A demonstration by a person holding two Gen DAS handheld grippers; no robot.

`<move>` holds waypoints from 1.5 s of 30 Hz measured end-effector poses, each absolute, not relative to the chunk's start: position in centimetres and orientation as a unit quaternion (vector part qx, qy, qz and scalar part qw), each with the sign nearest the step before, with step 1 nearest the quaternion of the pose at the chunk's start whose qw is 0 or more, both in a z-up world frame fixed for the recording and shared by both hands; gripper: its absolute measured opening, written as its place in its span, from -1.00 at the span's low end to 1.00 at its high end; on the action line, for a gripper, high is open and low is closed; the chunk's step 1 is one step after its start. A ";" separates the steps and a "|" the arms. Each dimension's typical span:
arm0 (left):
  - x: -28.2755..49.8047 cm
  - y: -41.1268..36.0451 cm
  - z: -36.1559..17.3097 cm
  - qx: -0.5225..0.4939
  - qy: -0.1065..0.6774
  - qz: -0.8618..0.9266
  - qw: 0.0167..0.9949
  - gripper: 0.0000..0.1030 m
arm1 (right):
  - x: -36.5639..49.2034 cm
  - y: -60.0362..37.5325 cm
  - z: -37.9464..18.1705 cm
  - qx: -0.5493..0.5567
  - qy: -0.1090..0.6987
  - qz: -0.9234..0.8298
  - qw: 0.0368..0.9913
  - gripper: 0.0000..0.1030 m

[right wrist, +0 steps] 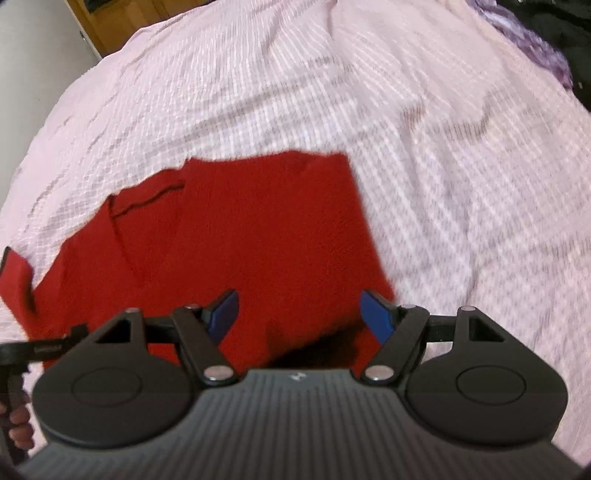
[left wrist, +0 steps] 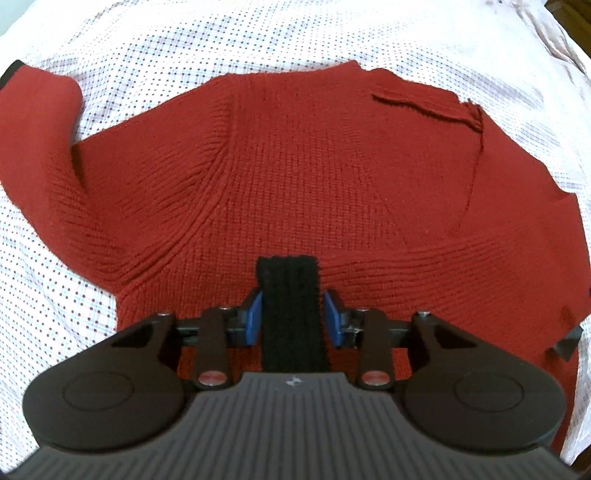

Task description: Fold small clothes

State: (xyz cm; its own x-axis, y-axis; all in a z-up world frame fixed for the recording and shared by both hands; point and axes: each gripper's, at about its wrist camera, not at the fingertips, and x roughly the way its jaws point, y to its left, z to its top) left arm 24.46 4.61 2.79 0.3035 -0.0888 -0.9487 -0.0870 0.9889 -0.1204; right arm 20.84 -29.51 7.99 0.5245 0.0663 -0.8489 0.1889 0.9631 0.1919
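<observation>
A red knit sweater lies flat on a white dotted bed sheet. One sleeve with a black cuff stretches to the far left. My left gripper is shut on a black ribbed trim strip of the sweater, at its near edge. In the right wrist view the sweater lies partly folded, and my right gripper is open and empty just above its near right part. The left gripper's tip shows at the left edge there.
The sheet is wrinkled and spreads wide to the right and far side. A wooden piece of furniture and a wall stand beyond the bed at top left. Dark and purple fabric lies at the top right.
</observation>
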 end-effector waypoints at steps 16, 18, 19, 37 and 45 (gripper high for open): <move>28.8 6.1 11.2 -0.033 0.489 -0.025 0.871 -0.82 | 28.8 -31.8 5.6 0.131 0.505 -0.044 0.852 0.44; 29.9 6.1 9.2 -0.022 0.511 -0.022 0.859 -0.82 | 29.2 -31.4 4.7 0.137 0.515 -0.045 0.845 0.42; 30.3 6.1 8.4 -0.017 0.519 -0.020 0.854 -0.82 | 29.4 -31.2 4.2 0.141 0.518 -0.043 0.843 0.41; 31.7 8.6 6.3 -0.026 0.566 0.022 0.824 -0.28 | 30.0 -30.1 3.9 0.121 0.525 -0.080 0.839 -0.08; 29.3 12.5 9.8 -0.031 0.557 0.072 0.827 0.03 | 25.4 -29.1 7.5 0.151 0.505 -0.080 0.846 0.05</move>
